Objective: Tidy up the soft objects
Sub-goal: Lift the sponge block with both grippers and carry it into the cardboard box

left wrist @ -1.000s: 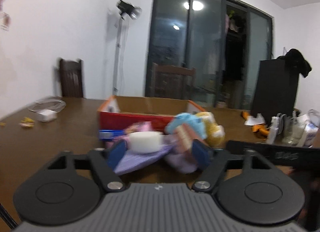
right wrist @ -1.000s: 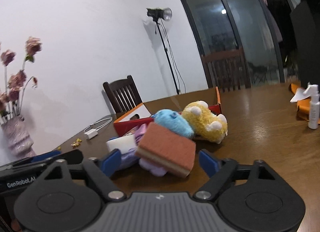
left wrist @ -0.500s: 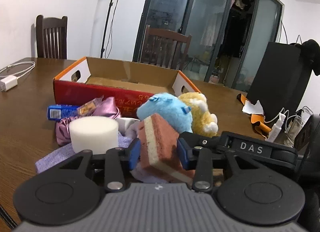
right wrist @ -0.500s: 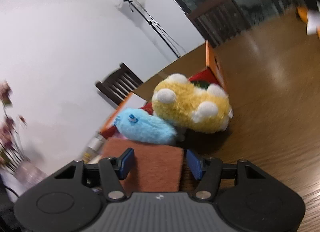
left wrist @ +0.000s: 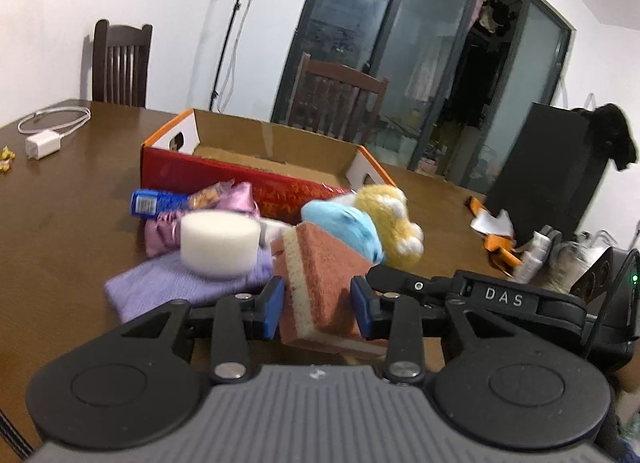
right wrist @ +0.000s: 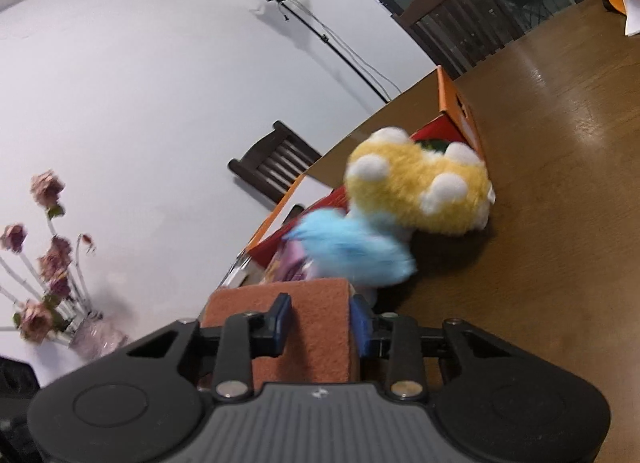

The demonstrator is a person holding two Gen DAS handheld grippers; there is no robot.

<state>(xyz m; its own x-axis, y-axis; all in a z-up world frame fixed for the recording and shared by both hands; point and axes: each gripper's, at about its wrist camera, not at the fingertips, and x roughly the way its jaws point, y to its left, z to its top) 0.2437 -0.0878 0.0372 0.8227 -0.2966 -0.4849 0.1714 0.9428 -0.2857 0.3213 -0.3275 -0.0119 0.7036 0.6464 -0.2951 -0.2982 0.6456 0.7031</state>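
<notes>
Fingers of both grippers close on one rust-and-cream scouring sponge (left wrist: 320, 283): the left gripper (left wrist: 318, 305) squeezes its two faces between blue pads, while the right gripper (right wrist: 318, 321) clamps the same block from the far side, its black body visible in the left view beside the sponge. Just beyond sit a blue plush toy (left wrist: 346, 229) and a yellow plush toy (left wrist: 394, 219), touching each other against the red cardboard box (left wrist: 256, 155). A white foam cylinder (left wrist: 219, 242) rests on a lilac cloth (left wrist: 176, 287), with a pink satin pouch (left wrist: 236, 203) and a blue snack packet (left wrist: 154, 203) behind. All lie on a dark wooden table (left wrist: 64, 199), where a white charger and cable (left wrist: 44, 141) sit at the left edge. Wooden chairs (left wrist: 120, 63), a studio light stand (left wrist: 236, 23), dark glass doors (left wrist: 400, 43) and a vase of dried roses (right wrist: 48, 263) ring the white-walled room. Half a second earlier the right gripper's pads stood apart around the sponge; now they press into it, and the sponge has tilted up from the pile.
</notes>
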